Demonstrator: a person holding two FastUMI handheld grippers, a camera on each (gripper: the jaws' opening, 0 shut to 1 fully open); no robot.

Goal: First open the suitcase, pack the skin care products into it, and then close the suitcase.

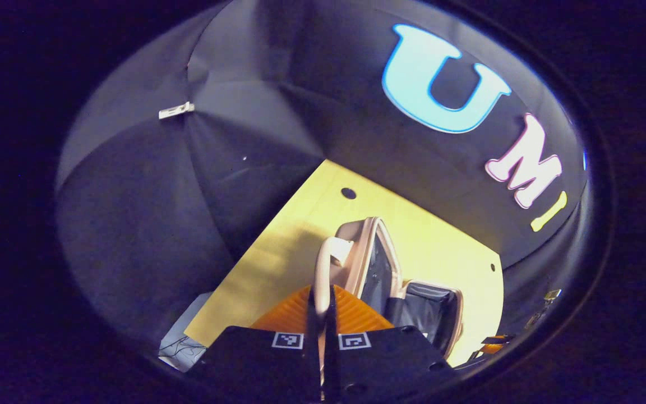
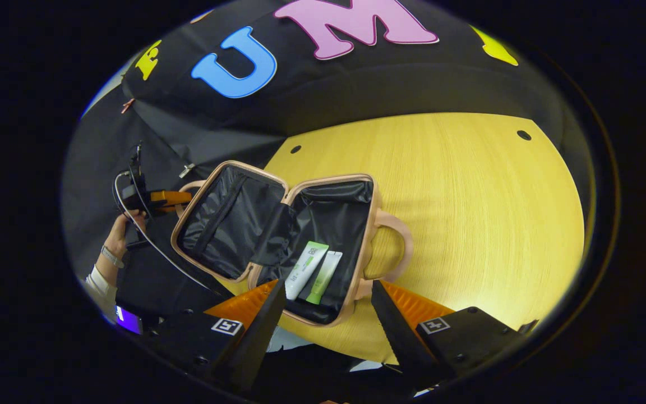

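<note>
Suitcase: my small pink suitcase (image 2: pixel 278 224) lies open on the yellow counter (image 2: pixel 469 213), centre of the right gripper view, both dark-lined halves facing up.
Lid: the lid half (image 2: pixel 219 221) sits left of the hinge, tipped up; in the left gripper view it stands nearly on edge (image 1: pixel 376 261).
Products: two skin care tubes, one white and green (image 2: pixel 306 269) and one pale green (image 2: pixel 324 276), lie side by side in the right-hand half, long axes running toward my right fingers.
Left gripper (image 1: pixel 323 311): fingers together around the lid's carry handle (image 1: pixel 328 264), clamped on it as far as I can judge.
Right gripper (image 2: pixel 328 314): fingers apart, holding nothing, hovering at the case's near edge.
Deciding relation: the lid hinges along the case's middle, so closing means swinging it from frame left over the tubes; my left hand (image 2: pixel 118 233) is the nearer one.
</note>
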